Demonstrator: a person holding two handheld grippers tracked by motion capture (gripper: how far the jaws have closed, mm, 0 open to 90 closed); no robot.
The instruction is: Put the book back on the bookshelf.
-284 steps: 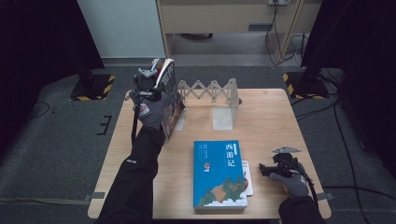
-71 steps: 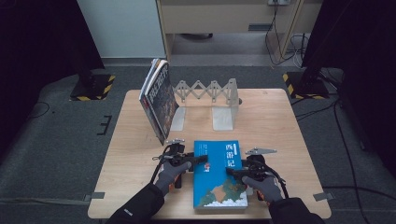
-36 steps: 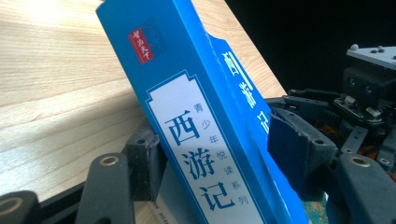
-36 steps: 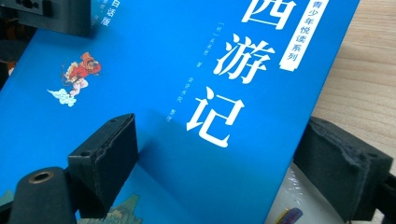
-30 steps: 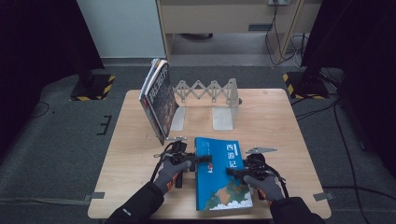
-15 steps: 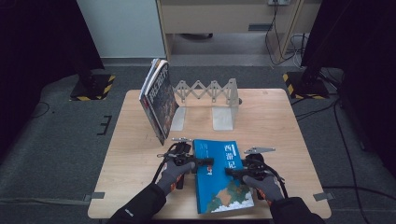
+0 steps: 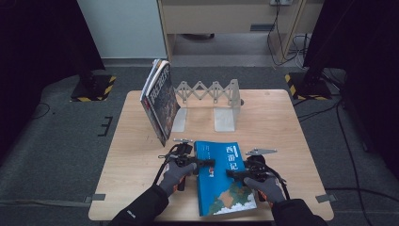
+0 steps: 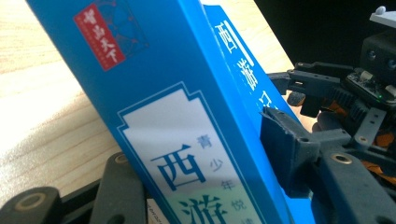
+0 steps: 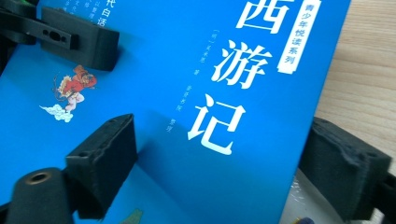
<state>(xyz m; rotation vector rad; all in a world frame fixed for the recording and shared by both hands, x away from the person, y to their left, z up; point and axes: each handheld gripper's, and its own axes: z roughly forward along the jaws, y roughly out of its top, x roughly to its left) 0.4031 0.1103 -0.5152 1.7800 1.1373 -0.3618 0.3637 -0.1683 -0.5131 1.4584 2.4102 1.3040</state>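
A blue book [image 7: 221,179] with white Chinese title lies slightly askew on the wooden table [image 7: 282,122], near the front edge. My left gripper [image 7: 207,164] straddles its spine [image 8: 187,140]: one pad [image 8: 280,140] rests on the cover and the other jaw sits below the spine. These jaws have just been closing with the spine between them, and I see no firm clamp. My right gripper [image 7: 233,173] stands wide over the book's opposite edge [image 9: 210,93], one pad [image 9: 102,158] on the cover and the other [image 9: 345,172] beyond and below the edge.
A grey accordion book rack [image 7: 211,92] stands at the back of the table. Several magazines [image 7: 160,101] lean against its left end. Something white [image 9: 299,200] pokes out under the book's right edge. Black curtains and floor cables surround the table.
The blue book has turned a little further askew and slid slightly right. The left gripper's jaws have drawn closer around the spine. Both hands stay in place.
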